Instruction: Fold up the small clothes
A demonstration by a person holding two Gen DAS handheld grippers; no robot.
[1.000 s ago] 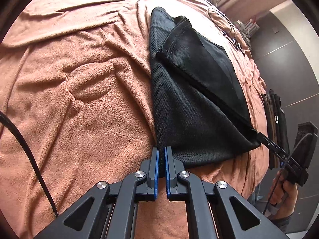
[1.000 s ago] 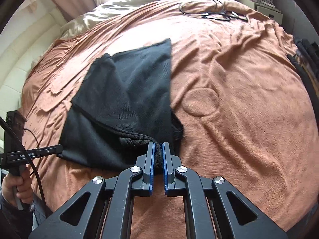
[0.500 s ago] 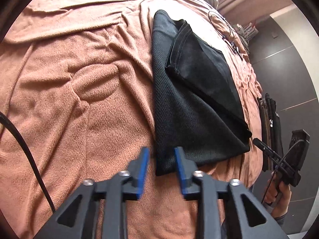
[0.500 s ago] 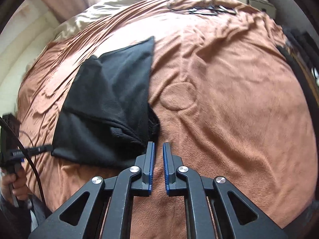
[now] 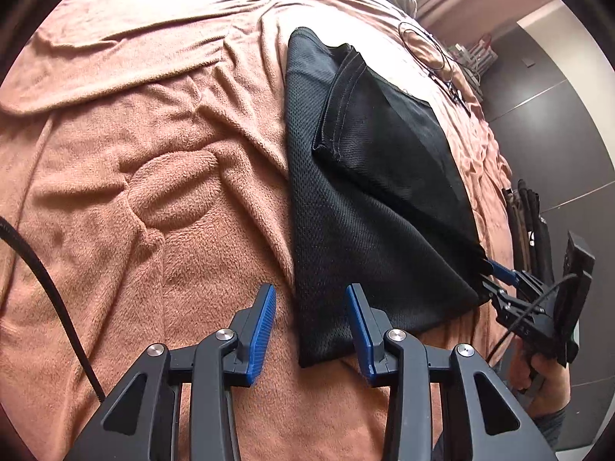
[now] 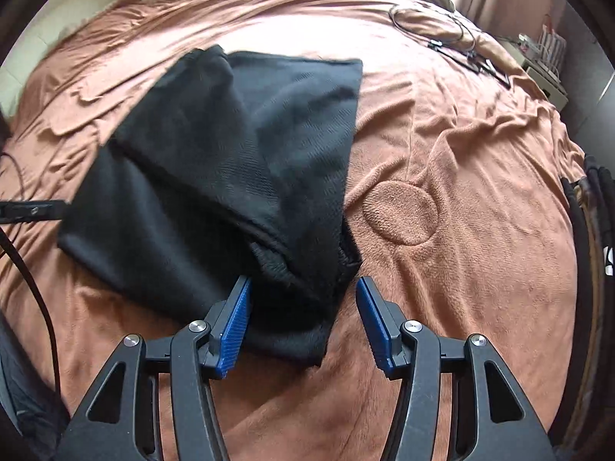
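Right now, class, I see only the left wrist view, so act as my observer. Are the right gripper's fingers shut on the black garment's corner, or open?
Observer: Open. In the right wrist view the right gripper is spread wide, and the black garment has its bunched corner lying between the fingers.
Operator: Does either finger touch the cloth?
Observer: The one on the picture's left meets the cloth's edge. The other stands over the bare blanket, apart from the cloth.
Operator: Is that corner lifted?
Observer: No. It appears to rest on the blanket and reaches past the fingertips toward the camera.
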